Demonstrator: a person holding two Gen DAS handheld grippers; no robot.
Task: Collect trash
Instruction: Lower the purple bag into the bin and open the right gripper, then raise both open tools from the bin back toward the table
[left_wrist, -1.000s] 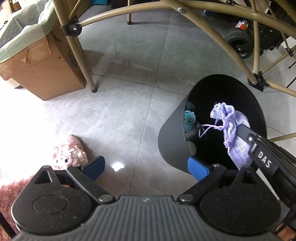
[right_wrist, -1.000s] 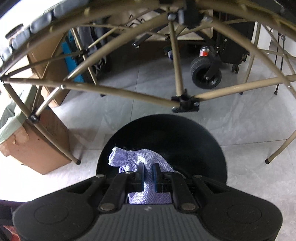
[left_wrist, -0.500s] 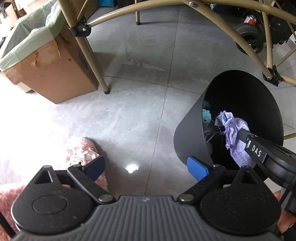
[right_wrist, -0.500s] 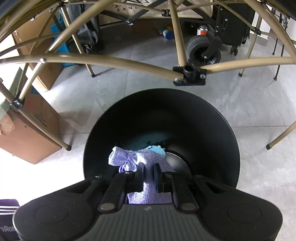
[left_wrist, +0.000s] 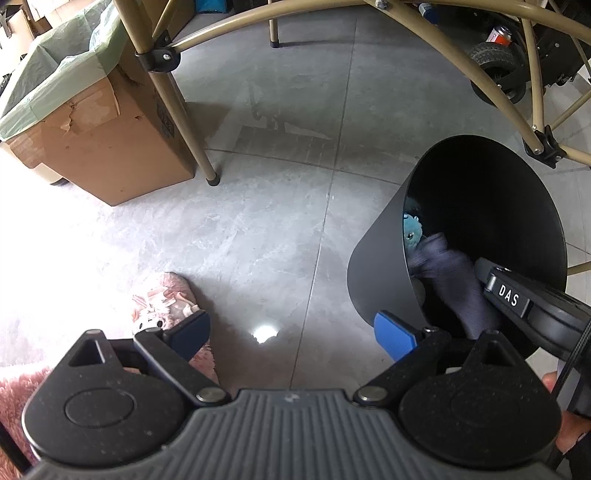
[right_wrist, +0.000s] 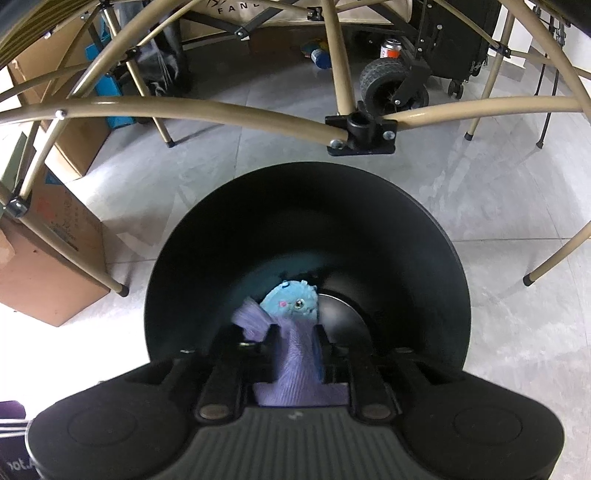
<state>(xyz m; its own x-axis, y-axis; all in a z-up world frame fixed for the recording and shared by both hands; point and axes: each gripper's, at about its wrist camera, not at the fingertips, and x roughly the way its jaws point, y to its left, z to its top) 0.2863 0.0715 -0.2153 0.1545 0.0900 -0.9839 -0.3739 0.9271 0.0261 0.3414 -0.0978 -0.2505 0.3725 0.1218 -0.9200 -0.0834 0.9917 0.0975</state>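
A black round bin (left_wrist: 376, 273) stands on the grey tiled floor, also seen from above in the right wrist view (right_wrist: 177, 280). My right gripper (right_wrist: 295, 339) reaches inside it with its jaws parted. A purple knitted pouch (right_wrist: 295, 362) lies blurred between the fingers; it also shows in the left wrist view (left_wrist: 454, 280). A blue plush toy (right_wrist: 291, 301) lies at the bin's bottom. My left gripper (left_wrist: 291, 328) is open and empty above the floor left of the bin. A pink plush toy (left_wrist: 162, 306) lies by its left finger.
A cardboard box (left_wrist: 99, 147) lined with a green bag stands at the far left. Tan metal table legs (left_wrist: 173, 96) and crossbars (right_wrist: 207, 114) arch over the bin. A wheeled cart (right_wrist: 391, 85) and cans stand behind. A pink rug (left_wrist: 18, 391) lies at bottom left.
My right gripper has gone down into the bin and its jaws have opened around the purple pouch, which now looks blurred. The left gripper has moved a little closer to the floor.
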